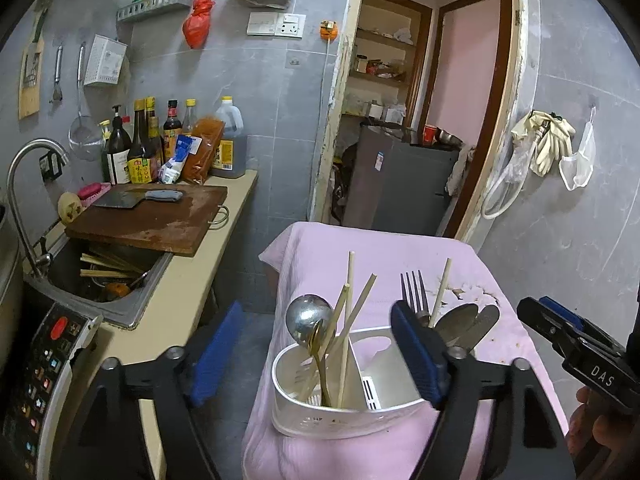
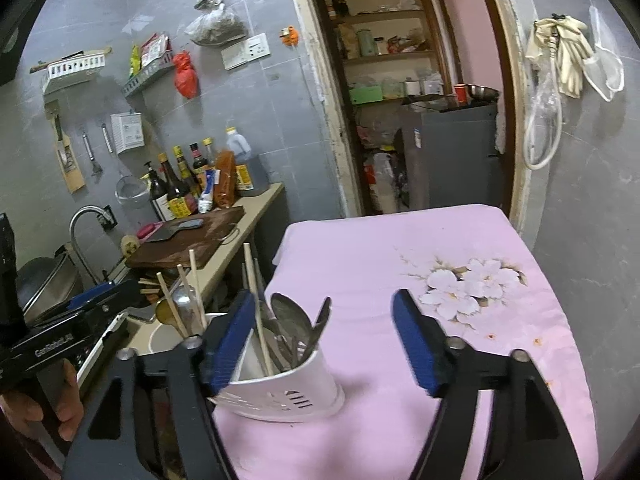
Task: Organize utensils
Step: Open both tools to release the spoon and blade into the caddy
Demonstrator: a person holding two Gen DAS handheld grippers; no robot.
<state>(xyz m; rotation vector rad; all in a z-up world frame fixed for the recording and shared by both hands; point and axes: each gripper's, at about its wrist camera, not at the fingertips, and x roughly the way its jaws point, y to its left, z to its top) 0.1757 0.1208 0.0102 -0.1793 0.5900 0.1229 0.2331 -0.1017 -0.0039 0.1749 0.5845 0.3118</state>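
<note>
Both grippers, left gripper (image 1: pixel 316 356) and right gripper (image 2: pixel 324 340), released, jaws wide, nothing gripped. White utensil caddy (image 1: pixel 344 412) upright on pink cloth (image 2: pixel 400 248), holding chopsticks (image 1: pixel 350 280), ladle (image 1: pixel 308 316), fork (image 1: pixel 414 288), spoons (image 2: pixel 290 316).

White divided caddy (image 1: pixel 344 412) holds upright chopsticks (image 1: pixel 349 320), spoons (image 1: pixel 460 322), fork (image 1: pixel 414 294).
</note>
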